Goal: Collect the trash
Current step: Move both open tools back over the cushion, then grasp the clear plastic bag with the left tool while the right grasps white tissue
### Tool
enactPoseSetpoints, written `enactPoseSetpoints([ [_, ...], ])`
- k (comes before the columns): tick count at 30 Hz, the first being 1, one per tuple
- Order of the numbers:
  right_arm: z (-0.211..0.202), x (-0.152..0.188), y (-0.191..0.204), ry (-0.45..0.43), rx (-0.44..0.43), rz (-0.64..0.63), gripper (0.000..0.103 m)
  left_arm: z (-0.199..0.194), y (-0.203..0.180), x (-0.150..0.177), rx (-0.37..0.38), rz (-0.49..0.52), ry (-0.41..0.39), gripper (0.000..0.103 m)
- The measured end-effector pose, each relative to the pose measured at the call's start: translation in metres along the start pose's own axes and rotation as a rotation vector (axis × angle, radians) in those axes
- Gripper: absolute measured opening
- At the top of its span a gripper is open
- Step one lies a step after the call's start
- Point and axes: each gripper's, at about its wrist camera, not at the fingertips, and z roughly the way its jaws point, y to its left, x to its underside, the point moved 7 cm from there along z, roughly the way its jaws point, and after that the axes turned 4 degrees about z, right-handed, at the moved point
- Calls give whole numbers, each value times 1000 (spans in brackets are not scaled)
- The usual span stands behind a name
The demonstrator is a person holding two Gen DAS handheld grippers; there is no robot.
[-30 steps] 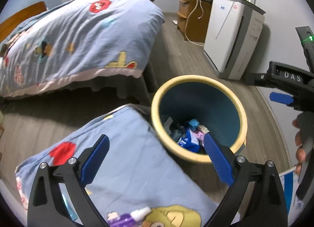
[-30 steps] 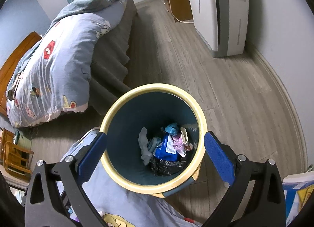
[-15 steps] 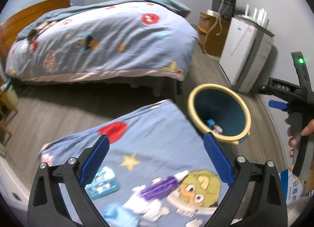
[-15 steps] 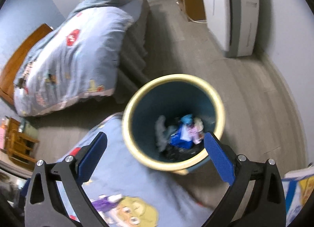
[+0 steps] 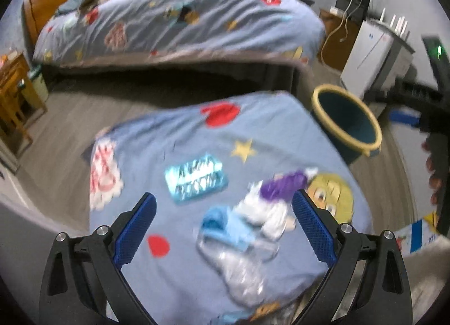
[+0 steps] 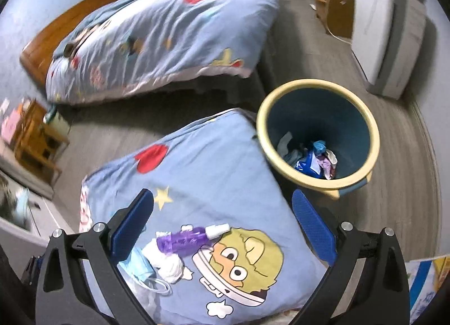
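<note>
A blue bin with a yellow rim (image 6: 317,131) stands on the floor beside a blue cartoon-print cushion (image 6: 197,173) and holds several scraps. It also shows in the left wrist view (image 5: 347,119). On the cushion lie a purple spray bottle (image 6: 185,239), a crumpled white tissue (image 6: 168,266), a blue face mask (image 6: 140,267), a shiny blue blister pack (image 5: 195,180) and clear plastic wrap (image 5: 242,271). My left gripper (image 5: 223,226) is open above the mask and tissue. My right gripper (image 6: 222,226) is open above the bottle.
A bed with a blue quilt (image 5: 180,21) lies behind the cushion. A white appliance (image 6: 385,27) and a wooden cabinet (image 6: 332,10) stand by the right wall. A small wooden stand (image 6: 36,133) is at the left.
Both grippers have swung left and back from the bin to over the cushion. The trash on the cushion has come into full view. Both stay open.
</note>
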Motion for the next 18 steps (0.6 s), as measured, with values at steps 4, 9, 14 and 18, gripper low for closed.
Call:
enactPoseSetpoints([
  [4, 10, 14, 8, 36, -22, 48, 97, 17, -4, 32, -3, 54, 75, 96],
  [9, 19, 24, 22, 68, -50, 87, 97, 43, -26, 68, 24, 167, 189, 87],
  [14, 27, 28, 31, 81, -26, 49, 97, 61, -34, 89, 50, 243, 284, 41],
  [18, 33, 32, 30, 96, -10, 36, 97, 56, -24, 81, 24, 232, 265, 24],
])
